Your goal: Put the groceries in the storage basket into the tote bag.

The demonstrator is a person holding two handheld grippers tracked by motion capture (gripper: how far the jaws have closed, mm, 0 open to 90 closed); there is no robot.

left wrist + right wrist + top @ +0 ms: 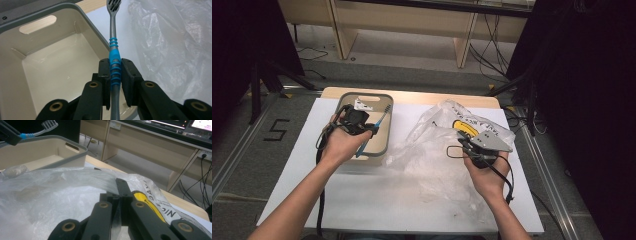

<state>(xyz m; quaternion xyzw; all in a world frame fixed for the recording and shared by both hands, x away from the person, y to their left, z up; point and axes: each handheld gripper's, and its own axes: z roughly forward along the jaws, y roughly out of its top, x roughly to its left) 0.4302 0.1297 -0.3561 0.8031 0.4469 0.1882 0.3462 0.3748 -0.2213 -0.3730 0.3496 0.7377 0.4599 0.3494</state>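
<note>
Table [362, 200]: white top, wooden far edge.
Plastic bag [437, 155]: clear, crumpled, at 3 o'clock of the bin.
Bin [384, 145]: grey-rimmed, beige inside, at 10 o'clock on the table.
Right gripper [462, 136]: clenched on the plastic bag.
Left gripper [373, 129]: grasping the toothbrush.
Toothbrush [114, 53]: blue-grey, over the bin's right rim, bristles toward 12 o'clock.

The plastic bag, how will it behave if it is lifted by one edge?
The plastic bag is thin and crumpled, so it will probably hang limp and weigh little. Its glossy film may slip from the right hand-held gripper, which pinches an edge.
</note>
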